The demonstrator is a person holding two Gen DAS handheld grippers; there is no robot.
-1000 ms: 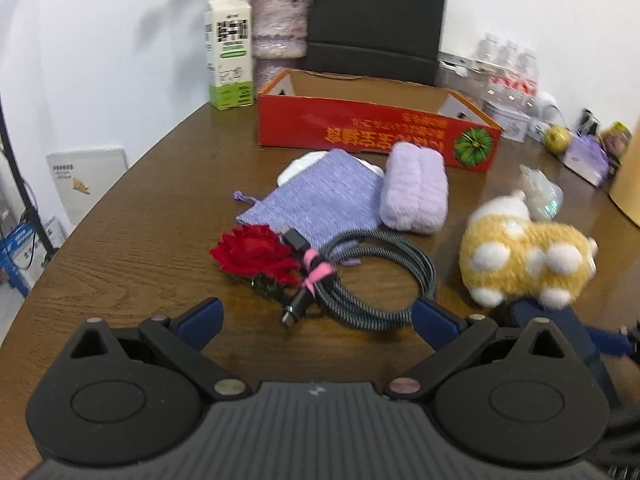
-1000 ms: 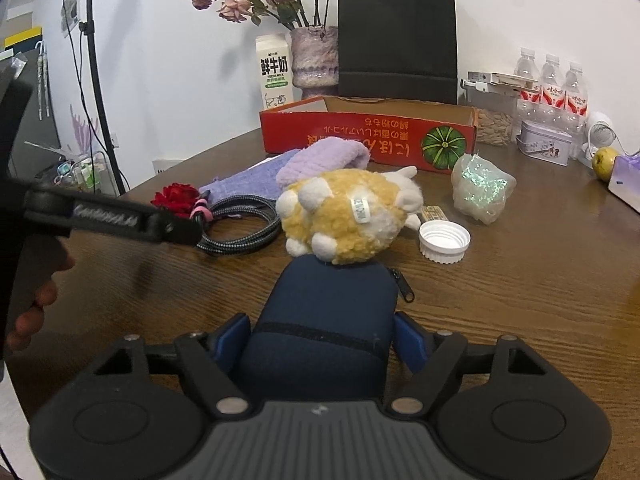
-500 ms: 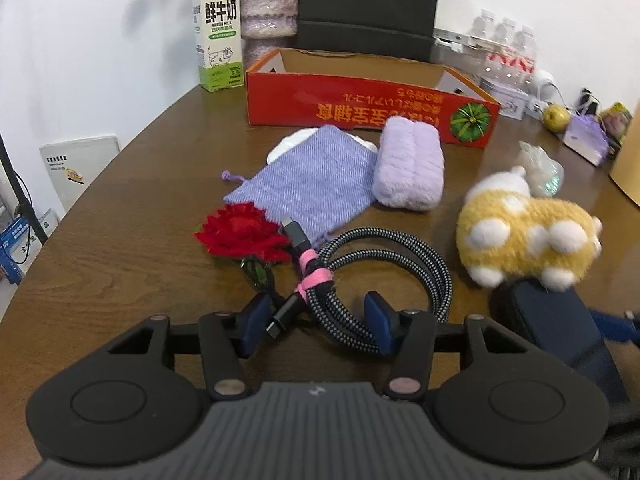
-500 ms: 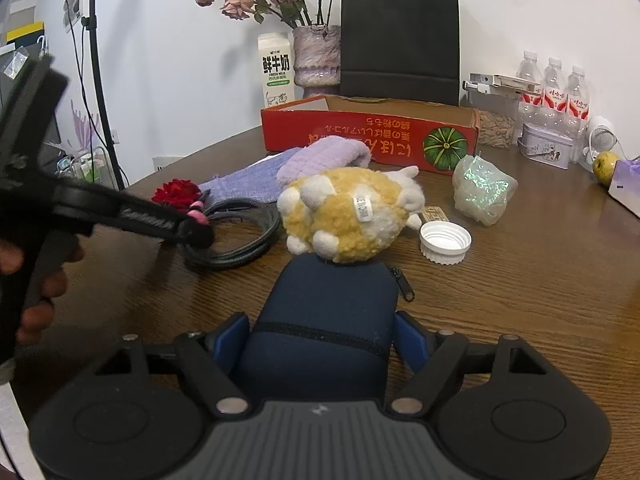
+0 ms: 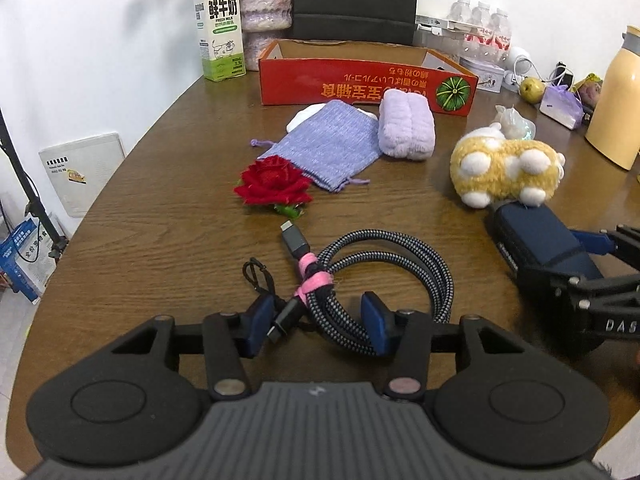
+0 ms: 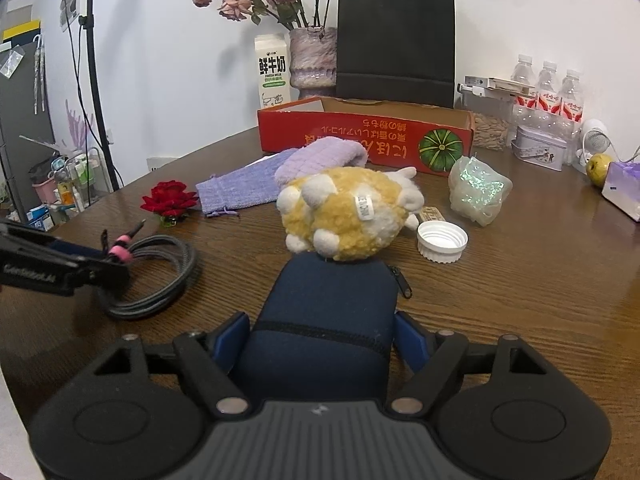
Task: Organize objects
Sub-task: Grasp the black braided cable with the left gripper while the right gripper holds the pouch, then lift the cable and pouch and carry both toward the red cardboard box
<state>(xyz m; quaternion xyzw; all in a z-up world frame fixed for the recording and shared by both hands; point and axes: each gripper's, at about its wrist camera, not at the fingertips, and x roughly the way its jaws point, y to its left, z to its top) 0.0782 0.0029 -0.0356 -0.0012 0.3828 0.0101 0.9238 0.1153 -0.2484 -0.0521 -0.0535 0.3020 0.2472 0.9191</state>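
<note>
My left gripper [image 5: 318, 326] is shut on the coiled braided cable [image 5: 384, 276], gripping its bundled part by the pink tie, and it also shows in the right wrist view [image 6: 116, 270]. My right gripper [image 6: 322, 346] is shut on a navy zip pouch [image 6: 324, 320], which rests on the table against a yellow plush toy [image 6: 348, 212]. A red fabric rose [image 5: 274, 182], a purple drawstring bag [image 5: 328, 146] and a lilac rolled towel [image 5: 406, 130] lie in front of the red cardboard box [image 5: 360, 80].
A white bottle cap [image 6: 442, 242] and an iridescent wrapped bundle [image 6: 478, 190] lie right of the plush. A milk carton [image 5: 219, 26], vase, black bag [image 6: 396, 44], water bottles and a yellow flask [image 5: 616, 100] stand at the back. The table edge curves away on the left.
My left gripper moved in on the cable, closed on it and dragged it back away from the rose. My right gripper stayed shut on the pouch.
</note>
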